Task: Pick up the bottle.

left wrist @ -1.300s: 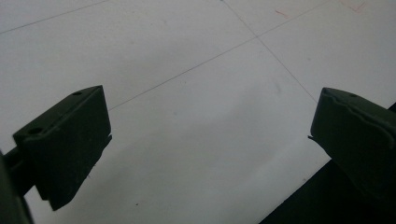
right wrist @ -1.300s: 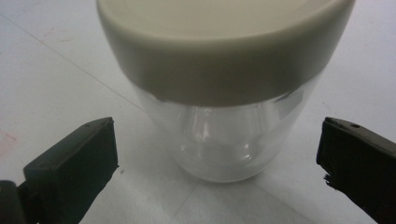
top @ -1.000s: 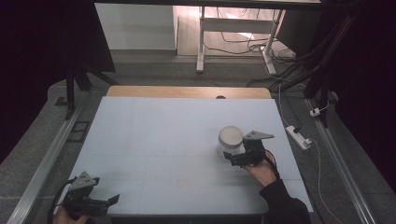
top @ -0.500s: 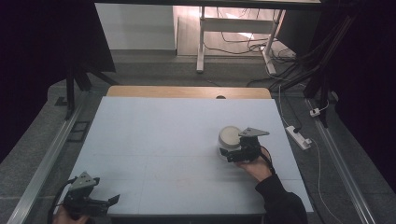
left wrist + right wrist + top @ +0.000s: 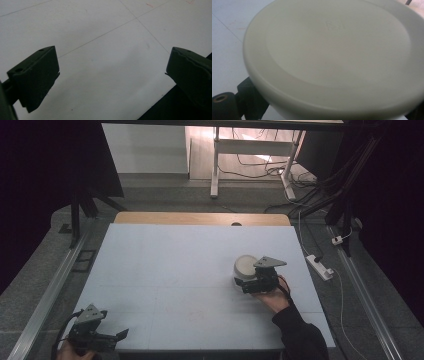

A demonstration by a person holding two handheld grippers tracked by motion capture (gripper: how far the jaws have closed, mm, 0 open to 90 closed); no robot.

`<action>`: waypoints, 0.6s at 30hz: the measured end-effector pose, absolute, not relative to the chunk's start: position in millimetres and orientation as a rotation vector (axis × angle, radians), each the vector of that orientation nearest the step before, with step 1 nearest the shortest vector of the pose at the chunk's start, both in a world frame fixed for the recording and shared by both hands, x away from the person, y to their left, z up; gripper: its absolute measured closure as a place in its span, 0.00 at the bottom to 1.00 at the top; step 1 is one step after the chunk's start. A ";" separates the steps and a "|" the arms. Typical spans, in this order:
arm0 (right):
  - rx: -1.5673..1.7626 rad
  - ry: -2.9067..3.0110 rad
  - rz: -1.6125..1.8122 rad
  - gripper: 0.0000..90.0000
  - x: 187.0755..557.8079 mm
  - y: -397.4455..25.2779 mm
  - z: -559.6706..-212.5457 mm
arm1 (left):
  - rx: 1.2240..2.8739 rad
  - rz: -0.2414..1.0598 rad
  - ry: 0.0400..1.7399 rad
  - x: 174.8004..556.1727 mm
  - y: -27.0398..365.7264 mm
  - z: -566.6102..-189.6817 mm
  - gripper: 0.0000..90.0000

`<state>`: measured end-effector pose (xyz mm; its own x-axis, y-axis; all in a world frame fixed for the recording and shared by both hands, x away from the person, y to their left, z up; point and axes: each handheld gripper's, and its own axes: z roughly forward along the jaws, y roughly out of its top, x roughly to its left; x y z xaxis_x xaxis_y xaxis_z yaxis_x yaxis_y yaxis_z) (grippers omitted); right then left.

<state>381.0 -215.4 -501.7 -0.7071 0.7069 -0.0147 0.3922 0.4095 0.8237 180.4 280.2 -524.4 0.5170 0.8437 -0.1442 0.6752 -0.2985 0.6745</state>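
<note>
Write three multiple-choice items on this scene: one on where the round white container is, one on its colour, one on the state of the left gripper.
1. The round white container sits on the table's
A. right half
B. left half
C. near-left corner

2. Its top is
A. red
B. off-white
C. black

3. The left gripper is
A. shut on a cup
B. open, with nothing between its jaws
C. lying on the floor

Key: 1 A, the high view shows it right of centre by the right gripper. 2 B, the right gripper view shows a pale top. 3 B, the left gripper view shows bare table between the jaws.
</note>
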 end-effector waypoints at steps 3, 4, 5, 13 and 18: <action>0.940 2.303 1.203 0.07 380.2 -215.4 -501.8 | 2.064 0.311 1.232 180.4 280.1 -524.4 0.00; 0.941 2.302 1.200 0.07 380.0 -215.1 -501.6 | 2.065 0.311 1.232 180.4 280.1 -524.4 0.00; 0.942 2.301 1.196 0.07 379.8 -214.9 -501.4 | 2.065 0.311 1.232 180.4 280.1 -524.4 0.00; 0.918 2.301 1.161 0.07 376.2 -212.3 -498.9 | 2.062 0.314 1.233 180.2 280.1 -524.3 0.00; 0.919 2.308 1.182 0.07 374.5 -211.1 -495.8 | 2.061 0.313 1.233 180.0 280.3 -524.2 0.00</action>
